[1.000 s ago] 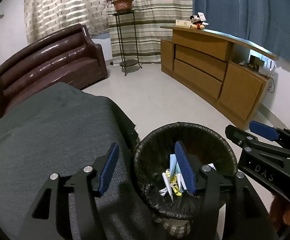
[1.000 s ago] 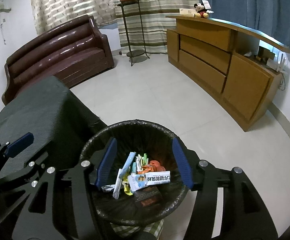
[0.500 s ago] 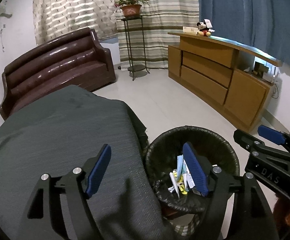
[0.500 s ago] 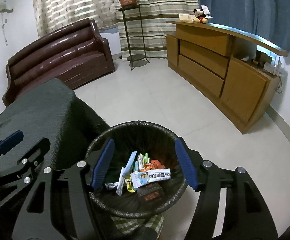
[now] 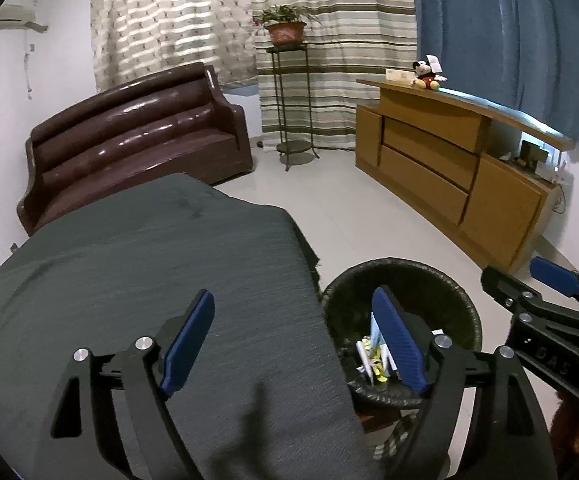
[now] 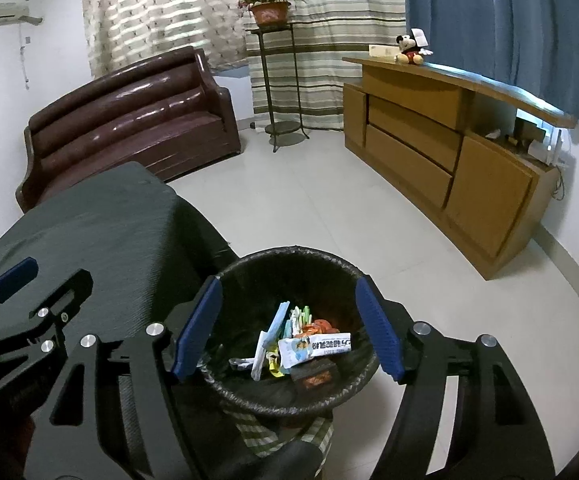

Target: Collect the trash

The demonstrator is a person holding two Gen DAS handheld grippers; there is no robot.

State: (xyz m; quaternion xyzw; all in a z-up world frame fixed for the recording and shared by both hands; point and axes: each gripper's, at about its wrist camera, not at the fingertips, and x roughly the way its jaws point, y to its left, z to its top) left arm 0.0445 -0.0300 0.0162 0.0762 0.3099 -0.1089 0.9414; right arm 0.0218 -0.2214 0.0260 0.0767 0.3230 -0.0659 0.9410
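Note:
A round bin with a black liner point(image 6: 297, 256) stands on the floor beside a table under a dark grey cloth point(image 5: 137, 272). Several wrappers and paper scraps point(image 6: 301, 340) lie inside it. My right gripper point(image 6: 289, 328) is open and empty, above the bin with its blue pads either side of the opening. My left gripper point(image 5: 293, 340) is open and empty, over the table's right edge; its right pad hangs over the bin point(image 5: 441, 280). The right gripper shows at the right of the left wrist view point(image 5: 545, 304); the left gripper shows at the left of the right wrist view point(image 6: 29, 292).
A brown leather sofa point(image 5: 137, 136) stands against the far left wall. A metal plant stand with a potted plant point(image 5: 285, 28) is at the back. A long wooden cabinet point(image 5: 449, 160) runs along the right wall with a plush toy point(image 5: 425, 74) on top. The floor is pale tile point(image 6: 329, 200).
Both grippers have risen and drawn back from the bin. The left one has shifted left over the table. The trash in the bin has not moved.

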